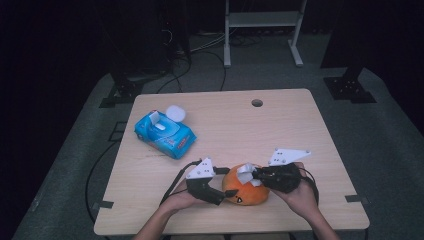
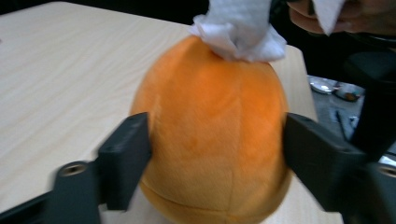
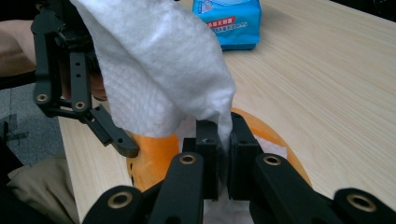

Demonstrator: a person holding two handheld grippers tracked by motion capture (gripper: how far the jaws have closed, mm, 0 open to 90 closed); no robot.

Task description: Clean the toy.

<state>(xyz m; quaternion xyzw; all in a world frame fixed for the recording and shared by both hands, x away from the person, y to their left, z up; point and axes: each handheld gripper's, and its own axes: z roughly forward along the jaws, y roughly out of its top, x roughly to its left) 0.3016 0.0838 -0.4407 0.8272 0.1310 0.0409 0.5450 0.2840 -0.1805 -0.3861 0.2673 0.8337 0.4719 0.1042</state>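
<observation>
Between black fingers [image 2: 125,158], round orange plush toy [image 2: 212,135] under crinkled white wipe [image 3: 159,70].

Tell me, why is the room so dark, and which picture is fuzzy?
High view: light falls on the table while the room behind is nearly black. Left gripper view: the orange plush toy and nearer black pads look soft and blurred. Right gripper view: the white wipe is bright, slightly washed out.

plush toy [image 1: 246,189] at table [image 1: 300,130] near edge | wipe [image 1: 245,172] atop | wipes pack [image 1: 165,132] apparently far-left
</observation>
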